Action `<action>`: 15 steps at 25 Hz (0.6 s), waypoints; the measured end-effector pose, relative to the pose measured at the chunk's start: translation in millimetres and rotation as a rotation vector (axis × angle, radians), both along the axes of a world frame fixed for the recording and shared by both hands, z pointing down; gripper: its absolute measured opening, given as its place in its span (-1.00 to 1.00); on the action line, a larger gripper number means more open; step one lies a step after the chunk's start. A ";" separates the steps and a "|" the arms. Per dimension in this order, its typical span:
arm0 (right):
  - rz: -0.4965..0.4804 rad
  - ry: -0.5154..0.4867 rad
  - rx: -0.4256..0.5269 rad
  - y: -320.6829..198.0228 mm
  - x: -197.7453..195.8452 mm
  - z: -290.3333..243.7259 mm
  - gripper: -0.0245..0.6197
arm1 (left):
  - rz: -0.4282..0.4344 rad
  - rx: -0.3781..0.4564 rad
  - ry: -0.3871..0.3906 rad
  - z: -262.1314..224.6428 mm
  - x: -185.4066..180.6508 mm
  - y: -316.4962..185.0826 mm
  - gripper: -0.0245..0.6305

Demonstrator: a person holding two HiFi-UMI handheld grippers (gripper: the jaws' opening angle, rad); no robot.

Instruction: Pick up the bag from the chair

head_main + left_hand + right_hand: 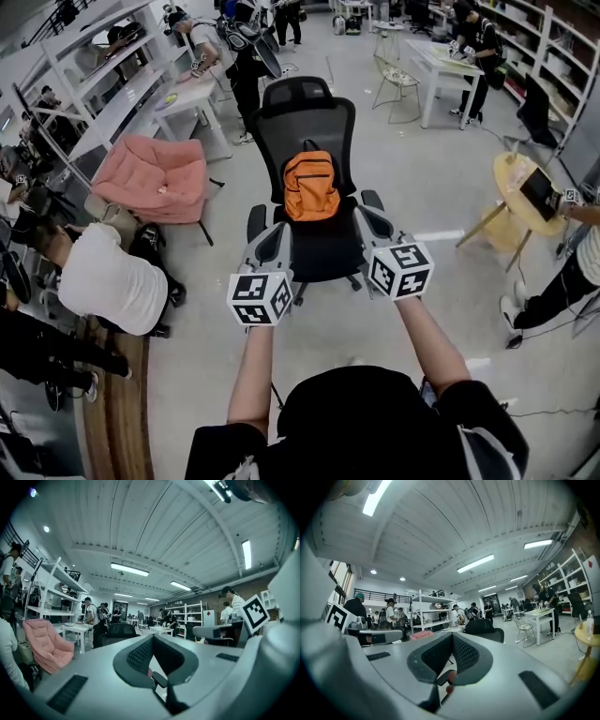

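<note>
Noted pink cushioned seat (155,178) at far left, well apart from the black chair (305,117). Found left gripper (274,236) held low before that chair with jaws pressed together on nothing, and orange bag (311,186) standing upright on the seat against the backrest, untouched, beyond and between both grippers. Found right gripper (375,221) alongside with jaws likewise closed and empty

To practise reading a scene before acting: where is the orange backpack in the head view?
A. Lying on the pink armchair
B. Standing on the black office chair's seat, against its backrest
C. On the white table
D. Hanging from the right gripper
B: the orange backpack stands upright on the seat of the black office chair, with its back against the backrest.
</note>
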State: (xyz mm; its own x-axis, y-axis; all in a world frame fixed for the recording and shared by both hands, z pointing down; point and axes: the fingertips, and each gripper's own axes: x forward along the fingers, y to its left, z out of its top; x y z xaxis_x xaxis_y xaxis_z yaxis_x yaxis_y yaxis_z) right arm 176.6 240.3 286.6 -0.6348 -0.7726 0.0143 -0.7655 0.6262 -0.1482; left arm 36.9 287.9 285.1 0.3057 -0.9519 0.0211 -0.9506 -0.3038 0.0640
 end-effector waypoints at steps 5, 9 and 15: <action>-0.017 0.008 -0.005 -8.5 17.0 9.3 -0.95 | -0.005 -0.005 0.015 9.5 20.4 -8.7 -0.91; -0.037 0.015 -0.014 -11.8 25.7 12.9 -0.95 | -0.017 -0.010 0.027 12.4 31.5 -9.9 -0.91; -0.063 -0.010 -0.025 -10.5 28.8 10.8 -0.95 | -0.031 -0.036 0.026 15.3 38.9 -11.3 -0.91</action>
State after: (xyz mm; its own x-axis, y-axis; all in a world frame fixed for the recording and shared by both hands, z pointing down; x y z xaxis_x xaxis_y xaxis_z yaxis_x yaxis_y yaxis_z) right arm 205.4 229.7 297.4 -0.6824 -0.7305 0.0266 -0.7230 0.6692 -0.1716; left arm 75.8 276.7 300.4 0.2767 -0.9598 0.0475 -0.9574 -0.2711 0.0991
